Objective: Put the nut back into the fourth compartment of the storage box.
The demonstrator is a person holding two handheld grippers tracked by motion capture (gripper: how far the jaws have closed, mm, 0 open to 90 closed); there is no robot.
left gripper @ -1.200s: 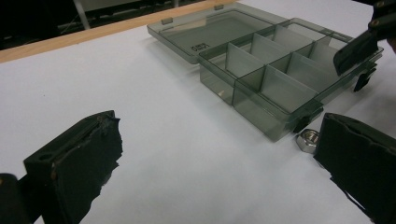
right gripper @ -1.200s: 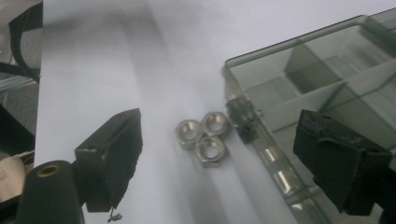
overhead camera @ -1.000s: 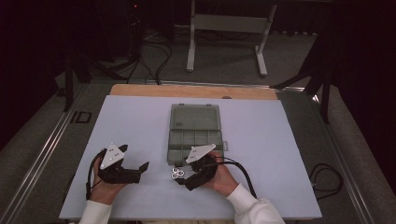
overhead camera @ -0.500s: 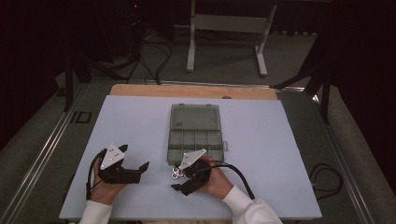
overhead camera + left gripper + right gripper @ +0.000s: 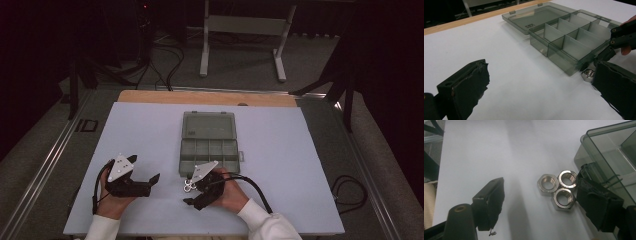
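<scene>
Three steel nuts are lying bunched together on the white desk, touching one another, just beside the near left corner of the grey compartment box, and the right claw is standing released around them: one pad is sitting right against the nuts on the box side, the other is waiting well apart on bare desk, and nothing is being grasped. Its jaws have just been closing a little, with the nuts lying between them but not pressed from both sides. That box, sitting open with its lid folded flat behind it, is crowding the right claw, its near wall standing right behind the pad next to the nuts. From the high view the right claw is covering most of the cluster, leaving a bit showing at its left edge. Off to the left, the left claw is resting released on the desk, pointing toward the nuts, with nothing between its pads.
</scene>
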